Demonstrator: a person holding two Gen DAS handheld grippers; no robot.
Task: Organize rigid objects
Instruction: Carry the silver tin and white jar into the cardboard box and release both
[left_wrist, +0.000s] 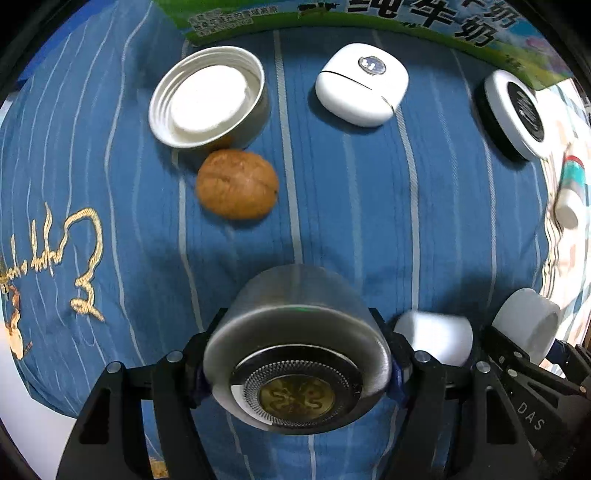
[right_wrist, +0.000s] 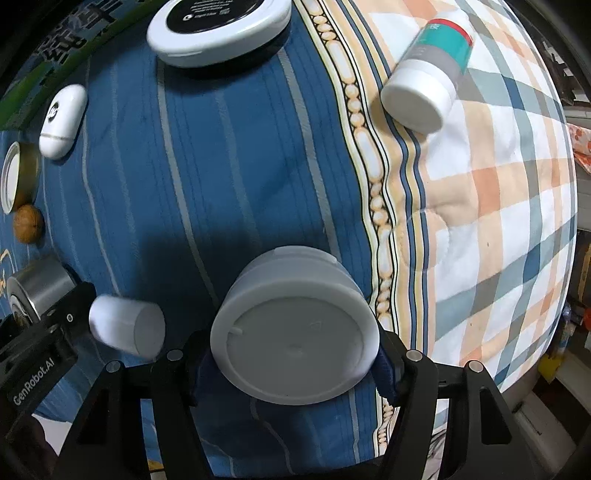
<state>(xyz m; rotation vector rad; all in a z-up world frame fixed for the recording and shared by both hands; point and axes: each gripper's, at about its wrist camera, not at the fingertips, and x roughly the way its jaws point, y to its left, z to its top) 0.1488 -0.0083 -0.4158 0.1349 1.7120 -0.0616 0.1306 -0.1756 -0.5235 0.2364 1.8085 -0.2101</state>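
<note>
Two claws are loaded at this moment, each pinching one rigid object above a bed. Left claw (left_wrist: 299, 365): its two fingers press on opposite sides of a silver cylindrical shaver (left_wrist: 295, 332), whose round foil head with a gold centre faces the camera. Right claw (right_wrist: 291, 358): its fingers clamp a squat white plastic jar (right_wrist: 295, 325), flat base toward the lens. A small white cylinder (right_wrist: 125, 326) lies on the cloth between the two claws, just beside the left one.

Step in hand, as judged: both objects appear lifted and in carriage, not yet set down. Ahead of the left claw, a loose group lies on the blue striped pillow (left_wrist: 369, 206): an upturned metal lid (left_wrist: 208, 99) with white liner, a walnut (left_wrist: 237, 184) touching or just beside it, a white earbud case (left_wrist: 362, 84), and a black-and-white round case (left_wrist: 511, 112) to the right. The next move probably calls for carrying each held item to a free spot near this group and lowering it squarely before the fingers spread, since round bodies may roll on soft fabric.

Surface and room: the pillow bears gold embroidery at left and rests against a green printed milk carton (left_wrist: 369, 18). Right of it spreads a plaid quilt (right_wrist: 498, 184), on which a teal-banded white tube (right_wrist: 428, 85) lies on its side. Room edges are dim; shelving or clutter at far right cannot be made out.
</note>
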